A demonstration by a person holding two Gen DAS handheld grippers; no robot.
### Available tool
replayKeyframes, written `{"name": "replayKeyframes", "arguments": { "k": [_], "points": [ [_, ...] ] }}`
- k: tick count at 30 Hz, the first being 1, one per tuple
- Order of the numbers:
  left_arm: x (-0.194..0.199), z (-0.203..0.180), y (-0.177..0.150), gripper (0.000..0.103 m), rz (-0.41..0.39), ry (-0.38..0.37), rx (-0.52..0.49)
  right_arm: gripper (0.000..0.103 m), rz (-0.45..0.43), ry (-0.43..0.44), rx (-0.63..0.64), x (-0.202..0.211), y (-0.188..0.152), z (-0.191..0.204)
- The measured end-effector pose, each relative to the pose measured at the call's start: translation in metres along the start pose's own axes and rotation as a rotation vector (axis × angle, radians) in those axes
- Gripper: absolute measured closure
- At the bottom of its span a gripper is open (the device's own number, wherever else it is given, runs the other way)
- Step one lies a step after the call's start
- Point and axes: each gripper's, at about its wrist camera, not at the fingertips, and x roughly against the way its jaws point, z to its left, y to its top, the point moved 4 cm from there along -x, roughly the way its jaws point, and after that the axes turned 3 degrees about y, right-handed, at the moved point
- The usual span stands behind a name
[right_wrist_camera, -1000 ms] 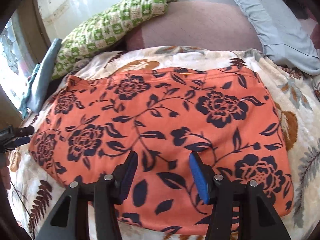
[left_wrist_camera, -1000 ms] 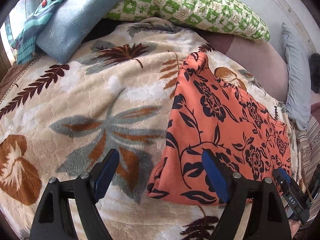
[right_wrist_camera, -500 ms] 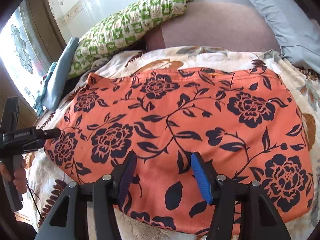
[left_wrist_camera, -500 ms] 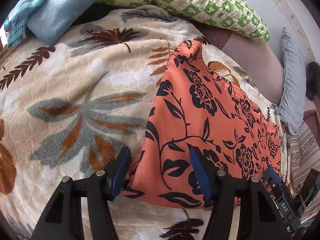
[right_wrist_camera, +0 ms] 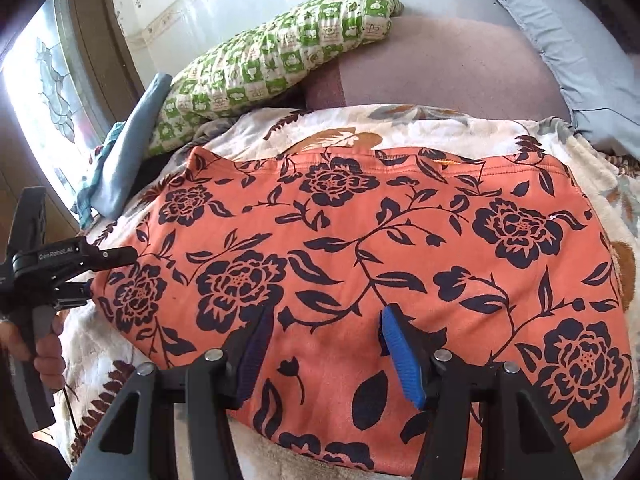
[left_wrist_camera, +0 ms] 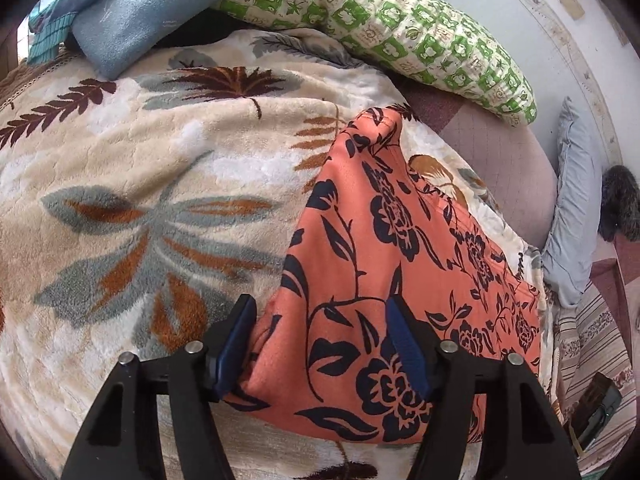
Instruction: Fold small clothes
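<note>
An orange garment with a dark floral print (right_wrist_camera: 360,264) lies spread flat on a leaf-patterned fleece blanket (left_wrist_camera: 140,184). In the left wrist view the garment (left_wrist_camera: 360,280) fills the lower right. My left gripper (left_wrist_camera: 324,344) is open, its jaws either side of the garment's near left corner. My right gripper (right_wrist_camera: 326,356) is open over the garment's near edge, near the middle. The left gripper also shows in the right wrist view (right_wrist_camera: 92,268) at the garment's left corner, its jaws a little apart.
A green checked pillow (left_wrist_camera: 400,28) and a blue folded cloth (left_wrist_camera: 132,16) lie at the back of the bed. A grey pillow (right_wrist_camera: 560,40) lies at the right. A mauve mattress sheet (right_wrist_camera: 440,64) shows behind the blanket. A window (right_wrist_camera: 48,92) is at the left.
My left gripper has moved right and forward onto the garment's corner, its jaws narrowing. My right gripper has moved slightly forward over the near edge, still open.
</note>
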Motion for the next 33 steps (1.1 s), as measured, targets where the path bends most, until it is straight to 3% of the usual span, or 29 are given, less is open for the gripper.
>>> {"name": "replayKeyframes", "arguments": {
  "k": [1,4,6,8,9,10,11,12,15,16,17,19,22,24,30,33],
  "points": [
    [0.0,-0.002,0.0,0.028,-0.003,-0.024,-0.001,0.042,0.036,-0.004,-0.012,-0.008,-0.003,-0.002],
    [0.003,-0.008,0.003,0.028,-0.056,-0.089,-0.006,0.042,0.028,-0.016,-0.006,-0.009,-0.005,-0.001],
    [0.003,-0.014,0.005,0.041,-0.08,-0.102,-0.034,0.042,0.011,0.004,-0.018,-0.004,-0.003,-0.002],
    [-0.002,-0.015,0.004,0.063,-0.09,-0.04,-0.064,0.042,-0.055,0.042,-0.057,0.008,0.003,-0.008],
    [-0.005,-0.012,0.003,0.065,-0.091,-0.018,-0.063,0.042,-0.08,0.034,-0.067,0.013,0.006,-0.011],
    [-0.008,-0.009,0.003,0.066,-0.089,-0.012,-0.051,0.048,-0.102,0.025,-0.067,0.019,0.01,-0.014],
    [-0.011,-0.007,0.003,0.066,-0.089,-0.011,-0.04,0.066,-0.112,0.01,-0.057,0.021,0.014,-0.017],
    [-0.011,-0.005,0.003,0.066,-0.095,-0.01,-0.034,0.074,-0.109,-0.019,-0.05,0.022,0.017,-0.02],
    [-0.012,-0.005,0.004,0.065,-0.106,-0.007,-0.028,0.078,-0.082,-0.021,-0.084,0.015,0.02,-0.032],
    [-0.011,-0.006,0.003,0.07,-0.113,-0.003,-0.031,0.08,-0.074,-0.022,-0.1,0.011,0.02,-0.037],
    [-0.01,-0.006,0.004,0.087,-0.123,0.006,-0.035,0.08,-0.069,-0.019,-0.116,0.008,0.02,-0.042],
    [-0.01,-0.007,0.006,0.092,-0.135,0.022,-0.044,0.08,-0.051,-0.013,-0.138,0.001,0.018,-0.05],
    [-0.007,-0.008,0.007,0.094,-0.155,0.018,-0.04,0.079,0.01,-0.023,-0.139,-0.014,0.012,-0.056],
    [-0.001,-0.014,0.008,0.095,-0.178,0.01,-0.064,0.079,0.007,-0.02,-0.143,-0.014,0.011,-0.057],
    [0.036,-0.06,0.004,0.095,-0.275,-0.069,-0.22,0.08,0.005,0.004,-0.155,-0.015,0.008,-0.06],
    [0.046,-0.092,-0.006,0.095,-0.279,-0.092,-0.295,0.08,0.01,0.028,-0.174,-0.014,0.009,-0.064]
  ]
}}
